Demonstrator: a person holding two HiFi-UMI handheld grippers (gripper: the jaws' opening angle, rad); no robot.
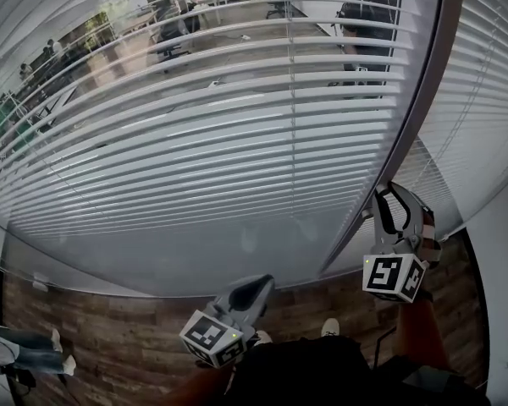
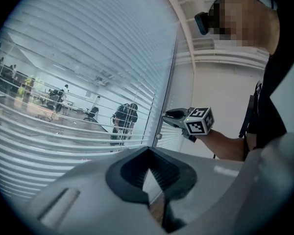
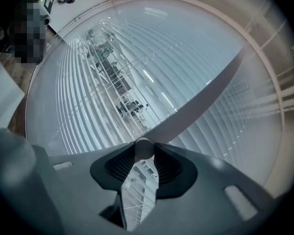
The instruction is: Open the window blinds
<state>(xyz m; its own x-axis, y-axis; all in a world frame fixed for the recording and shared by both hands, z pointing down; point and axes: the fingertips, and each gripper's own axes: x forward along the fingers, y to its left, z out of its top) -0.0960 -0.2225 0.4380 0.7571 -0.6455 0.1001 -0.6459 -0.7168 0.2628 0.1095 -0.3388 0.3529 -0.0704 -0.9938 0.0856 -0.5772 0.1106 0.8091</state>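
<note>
- Idling low at left, left claw (image 1: 261, 286) has jaws together, empty, the farther one from the blinds (image 1: 195, 142).
- Their slats (image 1: 237, 172) run level side to side, part tilted; office (image 1: 173, 19) shows through.
- Right of them rises frame post (image 1: 415, 117), carrying a round knob (image 3: 143, 148).
- Farthest right, right claw (image 1: 386, 193) pinches that knob head-on; the turn is likely a roll.

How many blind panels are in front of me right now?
2. A wide blind left of the dark window post, its slats tilted open, and a narrower blind right of the post. Others may lie beyond the frame.
</note>
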